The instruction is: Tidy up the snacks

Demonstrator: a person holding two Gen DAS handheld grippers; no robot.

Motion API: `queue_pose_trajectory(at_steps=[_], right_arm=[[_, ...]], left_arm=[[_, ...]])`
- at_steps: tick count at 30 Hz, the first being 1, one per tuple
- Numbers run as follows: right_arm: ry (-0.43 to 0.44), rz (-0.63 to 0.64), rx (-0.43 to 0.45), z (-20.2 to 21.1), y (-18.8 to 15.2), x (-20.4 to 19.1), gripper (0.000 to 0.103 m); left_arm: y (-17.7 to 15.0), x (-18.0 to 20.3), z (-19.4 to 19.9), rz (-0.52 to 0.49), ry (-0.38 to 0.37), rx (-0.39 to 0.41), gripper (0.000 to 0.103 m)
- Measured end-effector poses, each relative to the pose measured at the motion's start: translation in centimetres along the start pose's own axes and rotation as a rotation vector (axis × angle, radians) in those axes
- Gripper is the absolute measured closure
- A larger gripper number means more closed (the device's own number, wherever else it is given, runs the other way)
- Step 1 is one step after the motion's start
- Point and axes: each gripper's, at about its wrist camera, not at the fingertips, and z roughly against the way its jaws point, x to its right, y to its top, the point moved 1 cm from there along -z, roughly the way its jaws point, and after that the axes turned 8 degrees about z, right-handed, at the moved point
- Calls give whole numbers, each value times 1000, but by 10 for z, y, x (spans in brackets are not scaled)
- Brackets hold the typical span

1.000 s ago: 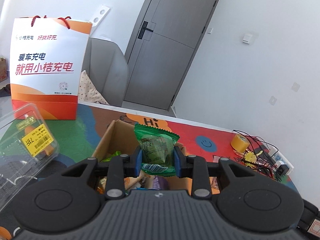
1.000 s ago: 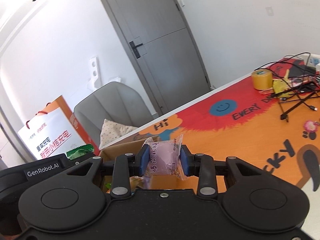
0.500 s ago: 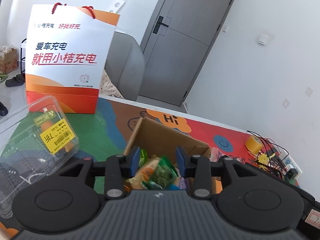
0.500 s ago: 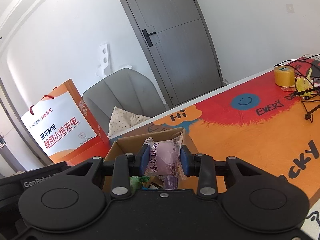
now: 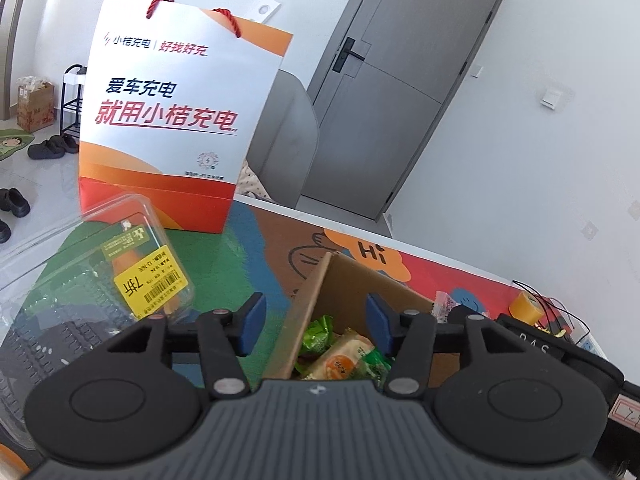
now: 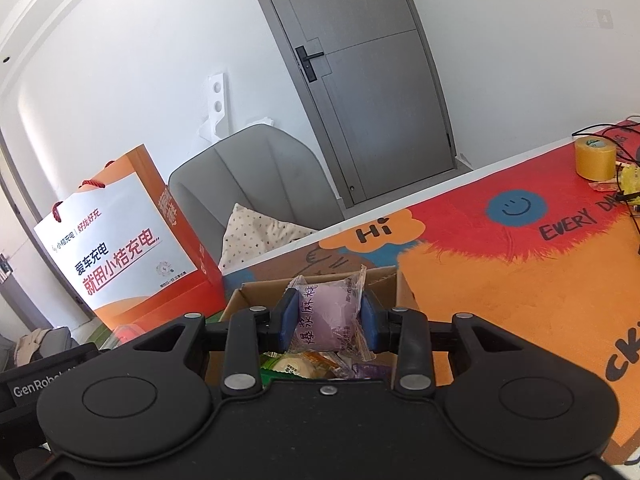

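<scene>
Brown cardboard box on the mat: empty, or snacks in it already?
Not empty. The open brown cardboard box holds several wrapped snacks, including a green packet and an orange-printed packet. How full, cannot tell.

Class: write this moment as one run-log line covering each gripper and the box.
left gripper: opening, nothing between pads | right gripper: shut on purple snack packet, above cardboard box | box: holds snack packets

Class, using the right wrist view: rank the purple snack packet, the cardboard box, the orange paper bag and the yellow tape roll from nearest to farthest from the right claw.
1. Purple snack packet: gripped between the right claw pads.
2. Cardboard box: just beneath and ahead.
3. Orange paper bag: back left, beyond the box.
4. Yellow tape roll: far right, near the table's edge.
</scene>
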Motion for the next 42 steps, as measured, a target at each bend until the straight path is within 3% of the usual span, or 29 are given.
queue_pose_trajectory(at_steps=[8, 11, 15, 18, 35, 42], right_arm=[[19, 11, -10, -16, 5, -8, 67], [3, 19, -11, -15, 4, -8, 51], [-14, 9, -12, -9, 2, -3, 47], [-28, 17, -10, -1, -1, 0, 33], [-46, 31, -13, 43, -12, 31, 10], [-62, 33, 7, 70, -19, 44, 0]], left_arm=[[7, -11, -3, 20, 25, 9, 35], [6, -14, -3, 24, 38, 15, 28], [3, -15, -3, 25, 47, 9, 19], [-1, -11, -2, 15, 48, 6, 14], [-27, 21, 15, -120, 26, -12, 1], [-37, 33, 25, -170, 3, -23, 1]])
